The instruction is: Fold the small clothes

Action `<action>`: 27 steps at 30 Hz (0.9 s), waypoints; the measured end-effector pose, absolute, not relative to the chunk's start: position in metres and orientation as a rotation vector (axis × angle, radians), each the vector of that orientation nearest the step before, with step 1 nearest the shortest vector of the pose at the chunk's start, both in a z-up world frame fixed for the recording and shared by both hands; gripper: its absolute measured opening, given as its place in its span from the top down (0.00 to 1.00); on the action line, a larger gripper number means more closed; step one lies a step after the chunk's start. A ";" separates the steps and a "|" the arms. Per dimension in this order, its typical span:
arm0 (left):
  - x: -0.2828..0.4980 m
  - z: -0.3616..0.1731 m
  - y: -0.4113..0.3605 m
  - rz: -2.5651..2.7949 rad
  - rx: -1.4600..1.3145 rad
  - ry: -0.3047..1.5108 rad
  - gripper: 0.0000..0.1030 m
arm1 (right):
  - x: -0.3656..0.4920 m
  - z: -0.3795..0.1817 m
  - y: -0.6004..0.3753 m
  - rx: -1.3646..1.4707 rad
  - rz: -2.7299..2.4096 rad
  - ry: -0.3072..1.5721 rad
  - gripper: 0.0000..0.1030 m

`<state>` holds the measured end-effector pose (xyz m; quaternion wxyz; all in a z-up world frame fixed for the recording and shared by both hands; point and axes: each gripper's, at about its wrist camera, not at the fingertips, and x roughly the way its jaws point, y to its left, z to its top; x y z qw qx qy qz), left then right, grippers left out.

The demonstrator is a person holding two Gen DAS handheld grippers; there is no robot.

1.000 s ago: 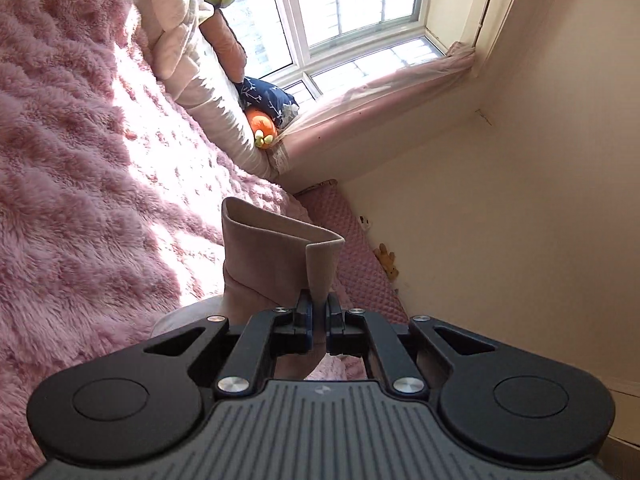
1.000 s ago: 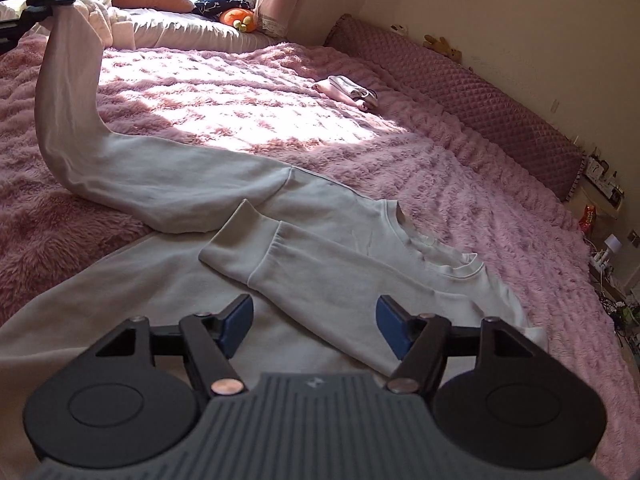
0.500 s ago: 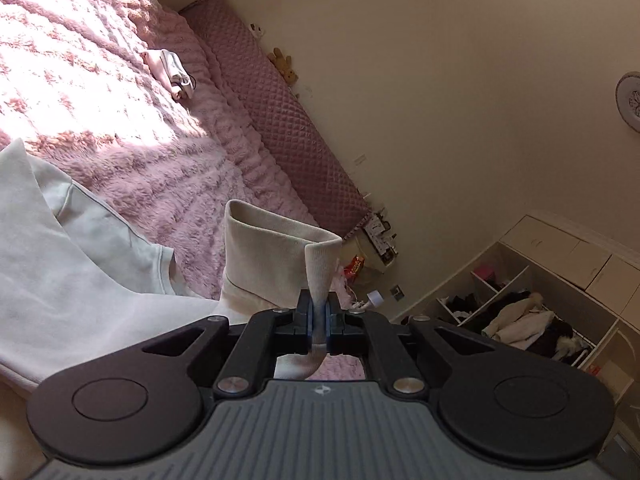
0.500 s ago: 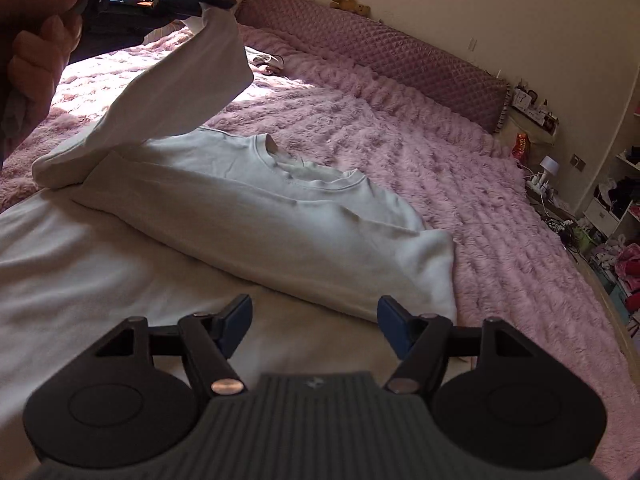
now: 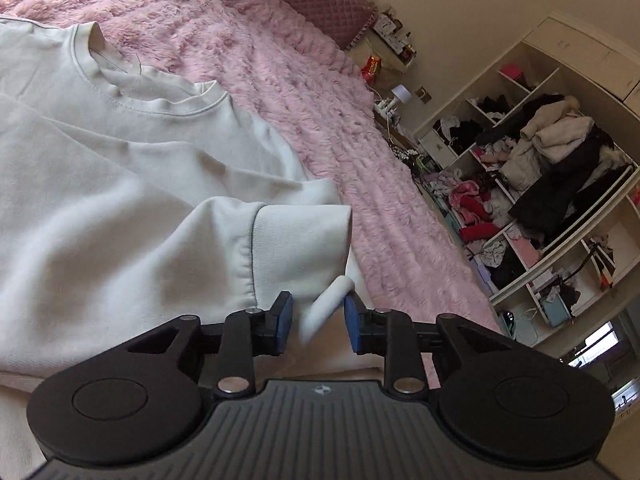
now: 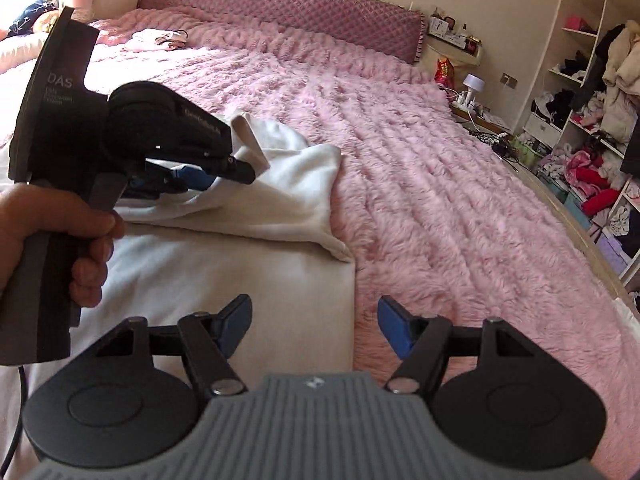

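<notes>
Left gripper (image 5: 318, 316): jaws opening, with a fold of the sleeve cuff (image 5: 300, 246) between the blue pads (image 5: 283, 318); the cloth lies against the right pad and clear of the left, so no grip is exerted. The cuff belongs to a white sweatshirt (image 5: 120, 184) spread on the bed directly ahead of this gripper, its neckline (image 5: 120, 80) farther ahead and to the left. The sleeve is laid across the body of the garment.

Right gripper (image 6: 316, 326): jaws wide apart, nothing between them. The sweatshirt's straight side edge (image 6: 352, 300) runs just ahead of it, between the pads. A hand (image 6: 60, 240) grips the left gripper's handle, ahead and to the left. Pink fluffy blanket (image 6: 440, 184) extends ahead and to the right.
</notes>
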<state>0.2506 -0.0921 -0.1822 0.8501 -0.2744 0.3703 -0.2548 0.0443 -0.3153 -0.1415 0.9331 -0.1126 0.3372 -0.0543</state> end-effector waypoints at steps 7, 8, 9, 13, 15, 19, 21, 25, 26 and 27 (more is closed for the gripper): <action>0.206 -0.131 -0.063 -0.648 -0.555 0.635 0.56 | 0.071 -0.120 -0.346 -0.009 -0.101 0.626 0.36; 0.195 -0.123 -0.047 -0.625 -0.538 0.608 0.56 | 0.084 -0.118 -0.353 0.076 -0.045 0.614 0.36; 0.187 -0.118 -0.032 -0.601 -0.518 0.591 0.56 | 0.095 -0.118 -0.357 0.149 0.007 0.607 0.36; 0.154 -0.103 0.044 -0.405 -0.351 0.567 0.55 | 0.151 -0.132 -0.365 0.375 0.122 0.626 0.37; 0.138 -0.099 0.079 -0.299 -0.252 0.582 0.55 | 0.173 -0.143 -0.362 0.430 0.123 0.643 0.37; 0.124 -0.099 0.128 -0.145 -0.052 0.652 0.55 | 0.211 -0.168 -0.360 0.529 0.128 0.706 0.37; 0.127 -0.104 0.138 -0.105 0.065 0.683 0.55 | 0.220 -0.177 -0.359 0.558 0.127 0.730 0.36; 0.143 -0.123 0.140 -0.114 0.245 0.734 0.55 | 0.229 -0.181 -0.353 0.576 0.125 0.741 0.50; 0.148 -0.128 0.137 -0.123 0.293 0.740 0.55 | 0.230 -0.180 -0.352 0.583 0.124 0.745 0.56; 0.151 -0.134 0.134 -0.133 0.346 0.743 0.55 | 0.230 -0.180 -0.353 0.589 0.124 0.749 0.59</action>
